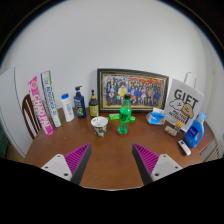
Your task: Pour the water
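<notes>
A green cup-like vessel (pixel 125 119) stands on the brown wooden table (pixel 112 160), well beyond my fingers. A small pale patterned cup (pixel 99 125) stands just left of it. My gripper (pixel 112 160) is open and empty above the near part of the table, its purple pads (pixel 76 158) spread wide apart, with only bare table between them. Both vessels lie ahead, roughly in line with the gap between the fingers.
A framed photo (pixel 132 88) leans on the white wall behind the cups. Several bottles (pixel 78 102) and flat boxes (pixel 44 100) stand at the back left. A white gift bag (pixel 183 104), a blue bowl (pixel 156 117) and a blue jug (pixel 195 130) stand at the right.
</notes>
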Motion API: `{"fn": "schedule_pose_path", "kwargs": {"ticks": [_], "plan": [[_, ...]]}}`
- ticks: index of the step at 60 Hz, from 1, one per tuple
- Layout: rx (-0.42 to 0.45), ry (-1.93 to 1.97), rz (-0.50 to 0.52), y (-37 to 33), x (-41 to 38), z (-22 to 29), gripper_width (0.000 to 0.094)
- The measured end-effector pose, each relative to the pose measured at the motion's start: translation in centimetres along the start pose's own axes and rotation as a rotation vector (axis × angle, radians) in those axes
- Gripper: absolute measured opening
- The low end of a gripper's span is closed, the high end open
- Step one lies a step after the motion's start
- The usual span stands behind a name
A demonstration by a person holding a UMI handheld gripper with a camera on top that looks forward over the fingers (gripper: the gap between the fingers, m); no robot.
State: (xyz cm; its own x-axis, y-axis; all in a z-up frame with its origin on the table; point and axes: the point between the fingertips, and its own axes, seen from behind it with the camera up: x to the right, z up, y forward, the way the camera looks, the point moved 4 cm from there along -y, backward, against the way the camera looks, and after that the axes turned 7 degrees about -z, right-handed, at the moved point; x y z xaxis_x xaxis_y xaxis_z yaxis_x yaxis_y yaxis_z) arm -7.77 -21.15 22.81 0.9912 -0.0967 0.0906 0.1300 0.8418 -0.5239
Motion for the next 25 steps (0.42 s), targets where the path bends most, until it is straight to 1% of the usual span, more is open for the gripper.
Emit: {"fn": "schedule_pose_path", "kwargs": {"ticks": [11,16,19,25], "plan": [[-0.024,-0.011,-0.009,-4.5,0.3,-2.3,0.0852],[-0.042,-0.013,-0.024,-5.0,1.6,-3.4,0.0853],[-0.031,-0.025,-0.047,-5.0,2.5,-3.4,0.0852],[-0.028,-0.068,-0.056,-4.9,3.8,-3.4,0.0855]]}}
